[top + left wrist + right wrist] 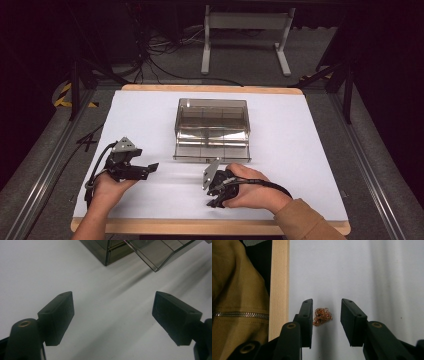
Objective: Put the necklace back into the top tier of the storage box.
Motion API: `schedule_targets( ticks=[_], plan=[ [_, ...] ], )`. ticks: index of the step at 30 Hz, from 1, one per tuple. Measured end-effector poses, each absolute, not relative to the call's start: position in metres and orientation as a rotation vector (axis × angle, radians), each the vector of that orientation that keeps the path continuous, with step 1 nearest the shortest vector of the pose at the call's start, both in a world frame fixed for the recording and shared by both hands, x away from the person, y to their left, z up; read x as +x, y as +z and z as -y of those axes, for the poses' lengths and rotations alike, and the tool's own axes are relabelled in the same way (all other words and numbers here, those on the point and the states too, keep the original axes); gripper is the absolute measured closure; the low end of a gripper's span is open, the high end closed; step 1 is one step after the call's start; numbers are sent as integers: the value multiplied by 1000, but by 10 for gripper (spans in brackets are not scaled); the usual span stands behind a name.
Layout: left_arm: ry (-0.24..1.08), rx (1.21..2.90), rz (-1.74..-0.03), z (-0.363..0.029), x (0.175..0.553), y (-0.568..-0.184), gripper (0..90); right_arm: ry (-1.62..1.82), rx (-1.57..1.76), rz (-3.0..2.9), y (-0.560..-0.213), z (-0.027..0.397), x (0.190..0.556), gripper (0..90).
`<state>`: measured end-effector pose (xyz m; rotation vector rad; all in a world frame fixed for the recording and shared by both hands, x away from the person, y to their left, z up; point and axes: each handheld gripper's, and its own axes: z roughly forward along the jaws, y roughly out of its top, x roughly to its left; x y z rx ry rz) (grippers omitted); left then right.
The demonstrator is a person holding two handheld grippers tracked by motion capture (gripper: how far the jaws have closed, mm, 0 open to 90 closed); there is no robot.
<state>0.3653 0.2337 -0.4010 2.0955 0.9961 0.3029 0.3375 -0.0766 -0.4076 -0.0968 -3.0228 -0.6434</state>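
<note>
A small golden-orange filigree ornament (322, 316) lies on the white table near its wooden front edge (279, 290). My right gripper (327, 302) is lowered over it, open, with the ornament between the jaws and close against the left one; the other jaw stands apart from it. In the high view the right gripper (214, 200) points back toward the person at the table's front. My left gripper (112, 296) is open over bare table with nothing between its jaws, and sits at the front left (150, 167).
A smoky transparent drawer box (212, 117) stands mid-table, its bottom drawer (212, 150) pulled out toward me; its corner shows in the left gripper view (120, 250). A tan jacket with a zip (237, 302) lies beyond the table edge.
</note>
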Motion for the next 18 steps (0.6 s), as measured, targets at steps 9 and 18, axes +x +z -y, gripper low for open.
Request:
schedule_targets(
  ticks=[9, 18],
  plan=[
    [301, 2098, -996, -234, 365, -401, 186, -616, -77, 3025, -413, 75, 335, 670],
    [303, 2095, -996, -234, 365, -401, 186, -570, -37, 3047, -419, 71, 334, 766]
  ],
)
